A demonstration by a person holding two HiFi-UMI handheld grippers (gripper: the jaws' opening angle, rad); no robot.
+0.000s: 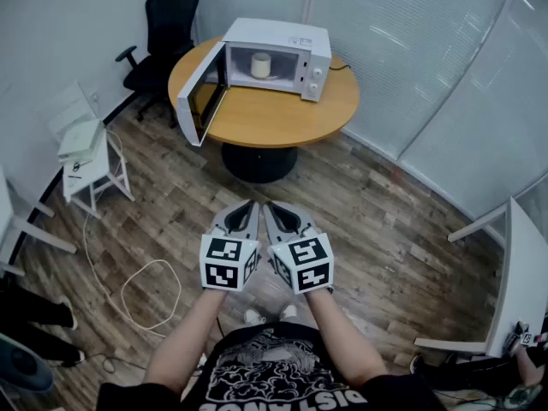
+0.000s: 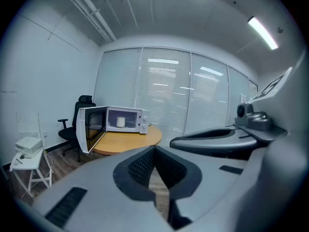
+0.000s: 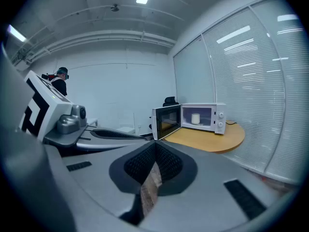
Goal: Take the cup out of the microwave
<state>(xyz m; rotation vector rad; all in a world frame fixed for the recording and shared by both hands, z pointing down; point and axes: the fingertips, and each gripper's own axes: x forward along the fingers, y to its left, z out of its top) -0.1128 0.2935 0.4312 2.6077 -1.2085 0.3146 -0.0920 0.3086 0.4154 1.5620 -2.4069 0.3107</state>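
Observation:
A white microwave (image 1: 282, 51) stands on a round wooden table (image 1: 274, 114) across the room, its door (image 1: 201, 97) swung open to the left. A white cup (image 1: 261, 64) sits inside it. The cup (image 2: 120, 122) shows small and far off in the left gripper view, as does the cup (image 3: 195, 118) in the right gripper view. My left gripper (image 1: 243, 214) and right gripper (image 1: 287, 216) are held side by side over the wood floor, well short of the table. Both are shut and hold nothing.
A black office chair (image 1: 163, 32) stands behind the table at the left. A small white stand (image 1: 90, 157) and a loose white cable (image 1: 137, 289) are on the floor to my left. A white desk (image 1: 522, 272) is at the right. Blinds cover the glass walls.

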